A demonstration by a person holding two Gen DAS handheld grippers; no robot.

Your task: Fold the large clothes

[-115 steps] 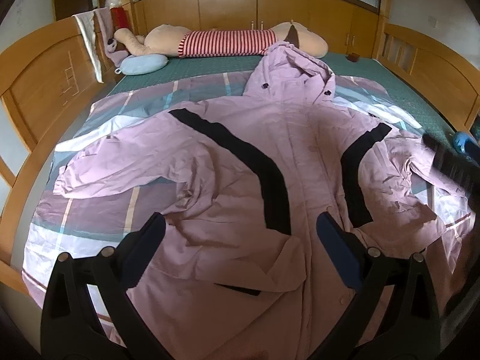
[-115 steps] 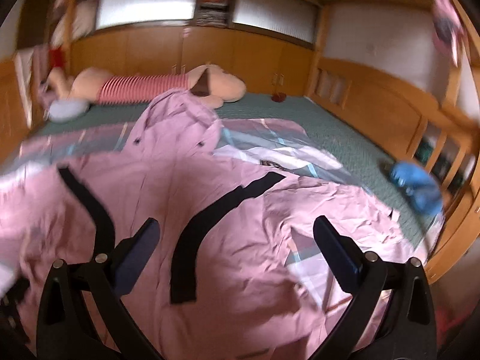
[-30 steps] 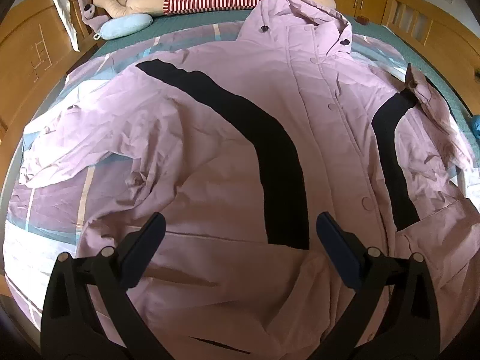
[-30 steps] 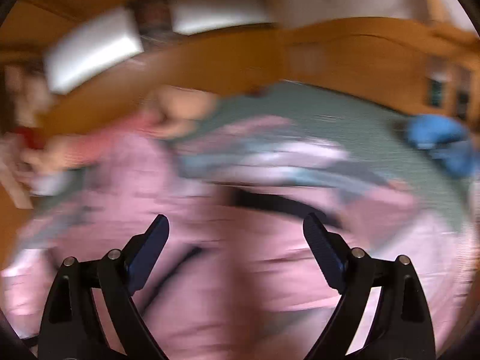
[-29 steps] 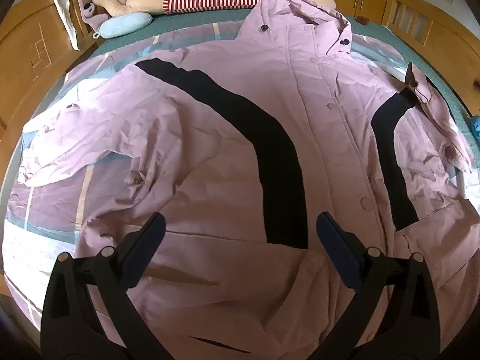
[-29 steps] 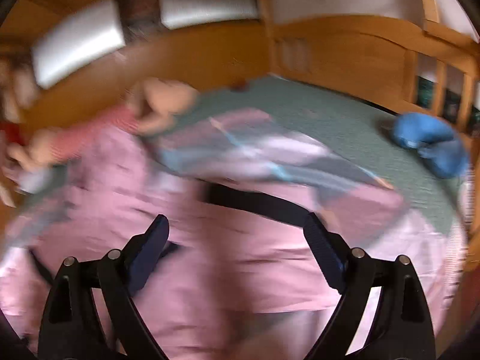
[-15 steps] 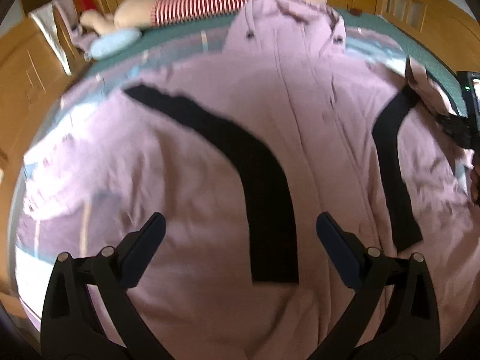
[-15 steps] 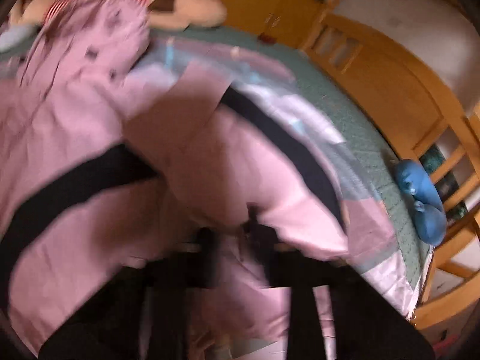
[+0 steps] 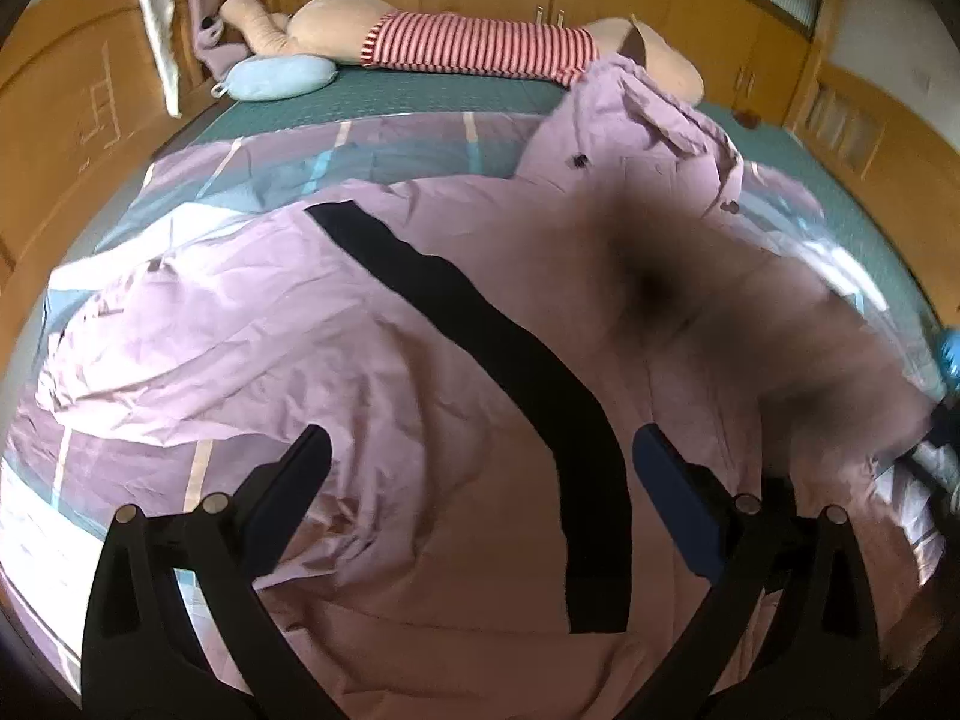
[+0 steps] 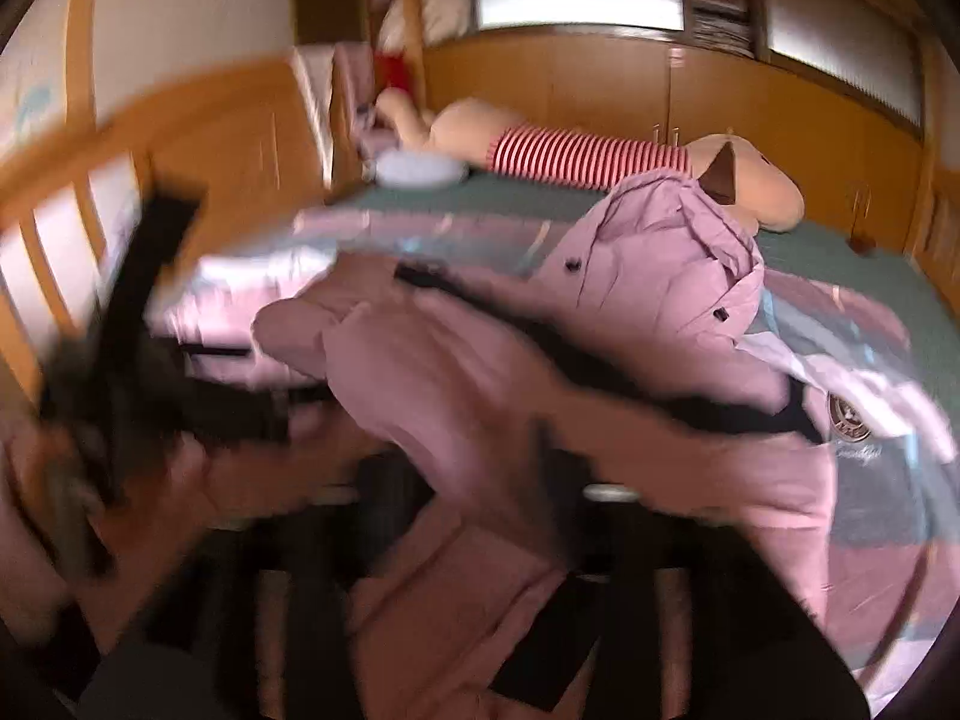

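A large pink jacket [image 9: 336,324] with black stripes [image 9: 528,384] lies spread front up on the bed, its hood [image 9: 648,114] towards the headboard. My left gripper [image 9: 480,480] hovers open over the lower left part of the jacket with nothing between its fingers. In the right wrist view the picture is smeared by motion. The right sleeve [image 10: 456,396] is folded across the jacket's body and lies between the jaws of my right gripper [image 10: 438,552], which are opening. In the left wrist view that sleeve is a dark pink blur [image 9: 750,330] on the right.
A long plush toy [image 9: 480,48] in a red striped shirt and a pale blue cushion [image 9: 276,78] lie at the head of the bed. Wooden bed rails [image 9: 78,114] run along both sides. A blue thing [image 9: 951,354] sits at the right edge.
My right gripper shut on the right sleeve, swung it left across the jacket, and now stands spread. My left gripper drew back and rose a little, still open.
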